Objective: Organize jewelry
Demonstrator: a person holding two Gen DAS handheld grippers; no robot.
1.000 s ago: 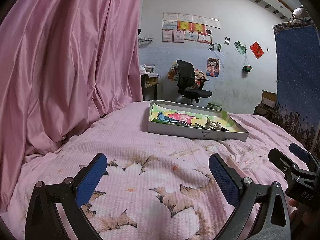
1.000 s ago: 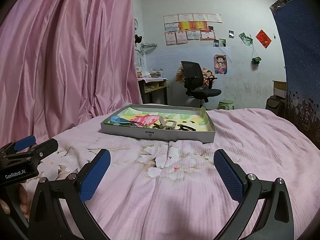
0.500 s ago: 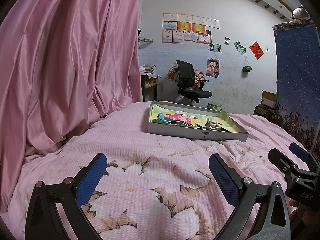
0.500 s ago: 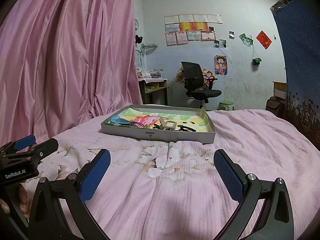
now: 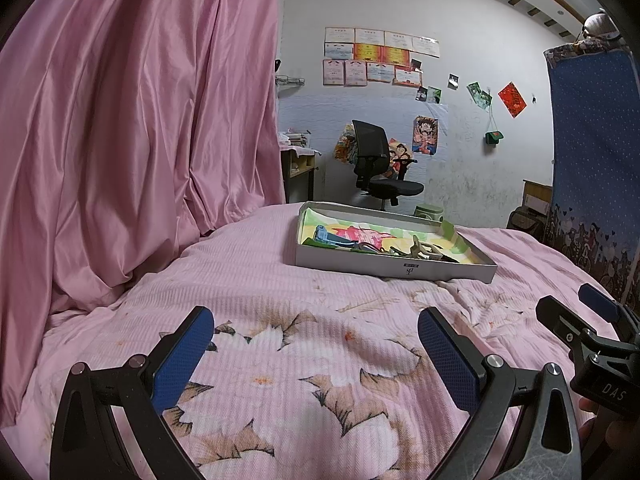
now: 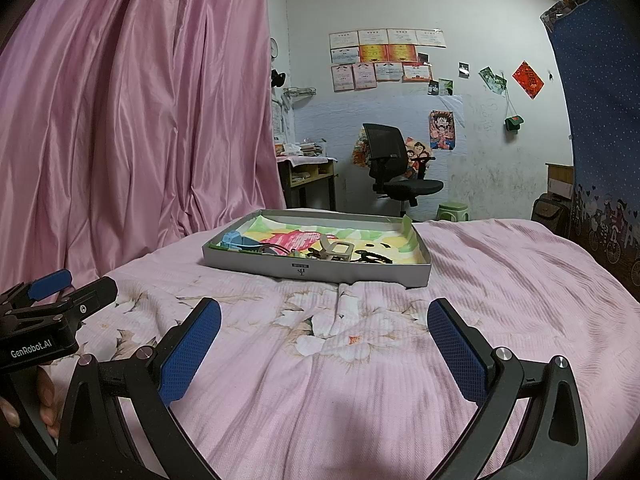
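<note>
Fingers of both tools come nearest to the cameras; the left gripper (image 5: 314, 344) stands wide apart with nothing between its blue pads, and the right gripper (image 6: 324, 332) also stands wide and holds nothing; both hang low over the pink bedspread (image 6: 360, 380), on the near side of the tray (image 6: 316, 270), and well apart from it.

Beyond the grippers the grey cardboard tray lies flat on the bedspread, with a colourful paper lining; the jewelry (image 6: 332, 250) lies inside the tray, gathered in a loose row along its near wall; a blue piece (image 6: 234, 239) sits toward the tray's left end, a pale clip-like piece (image 5: 418, 247) near its middle, and some dark thin pieces (image 6: 372, 257) to the right of that; which pieces touch or tangle I cannot tell, they are too small.

This scene fits both a tray waiting to be sorted and a tray where the pieces are already collected; so I judge only this: any reach into the tray should come from above its near wall, with fingers narrowed for one small piece, and slowly, since the bed is soft and the light tray may slide or tip.

Behind the tray stand an office chair (image 6: 394, 170) and a pink curtain (image 5: 120, 140) to its left.
</note>
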